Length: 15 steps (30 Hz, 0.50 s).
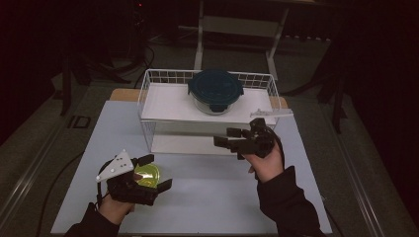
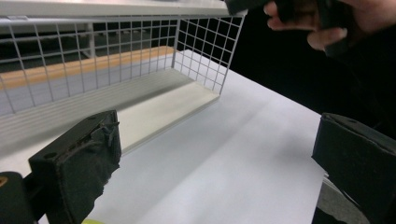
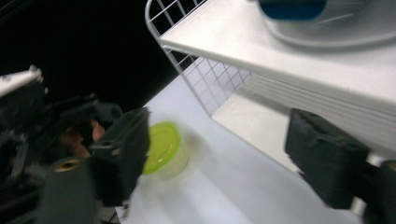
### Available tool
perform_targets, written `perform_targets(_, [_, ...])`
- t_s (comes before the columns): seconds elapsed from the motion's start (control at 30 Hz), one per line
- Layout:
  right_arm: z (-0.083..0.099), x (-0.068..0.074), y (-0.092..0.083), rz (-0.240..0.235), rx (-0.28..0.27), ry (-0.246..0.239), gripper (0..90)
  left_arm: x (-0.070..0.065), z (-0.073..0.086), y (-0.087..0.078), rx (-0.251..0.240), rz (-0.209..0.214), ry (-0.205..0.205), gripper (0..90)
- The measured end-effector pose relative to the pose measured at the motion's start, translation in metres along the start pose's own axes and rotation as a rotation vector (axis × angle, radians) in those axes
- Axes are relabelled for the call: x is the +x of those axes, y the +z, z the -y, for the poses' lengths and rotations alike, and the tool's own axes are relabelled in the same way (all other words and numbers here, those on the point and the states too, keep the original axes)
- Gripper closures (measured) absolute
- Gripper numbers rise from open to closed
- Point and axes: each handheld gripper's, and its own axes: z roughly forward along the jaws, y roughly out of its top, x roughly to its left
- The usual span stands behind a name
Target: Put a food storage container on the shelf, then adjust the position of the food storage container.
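A small round container with a yellow-green lid [image 1: 147,175] [image 3: 163,147] stands on the white table at the front left. My left gripper [image 1: 158,172] [image 2: 219,158] sits right at it, its jaws wide apart on either side of the lid without pressing on it. A glass bowl with a dark teal lid [image 1: 215,89] [image 3: 327,18] rests on the top shelf of a white wire rack [image 1: 163,106] [image 2: 140,56]. My right gripper [image 1: 222,137] [image 3: 219,154] hovers in front of the rack's lower level, pointing left, open and empty.
The rack's lower shelf [image 1: 188,144] [image 3: 261,126] is bare. The white tabletop [image 1: 212,197] stretches between the two hands. Dark floor and table legs [image 1: 200,44] lie beyond the rack.
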Motion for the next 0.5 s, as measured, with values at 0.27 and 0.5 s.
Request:
perform_targets(0.27, [0.036, 0.0, -0.023, 0.018, -0.06, -0.078, 17.7, 0.002, 0.001, -0.009, 0.015, 0.011, 0.031, 0.8])
perform_targets(0.5, [0.061, 0.005, -0.044, 0.049, -0.096, -0.156, 17.9, 0.011, 0.003, -0.021, 0.033, 0.0, 0.046, 1.0])
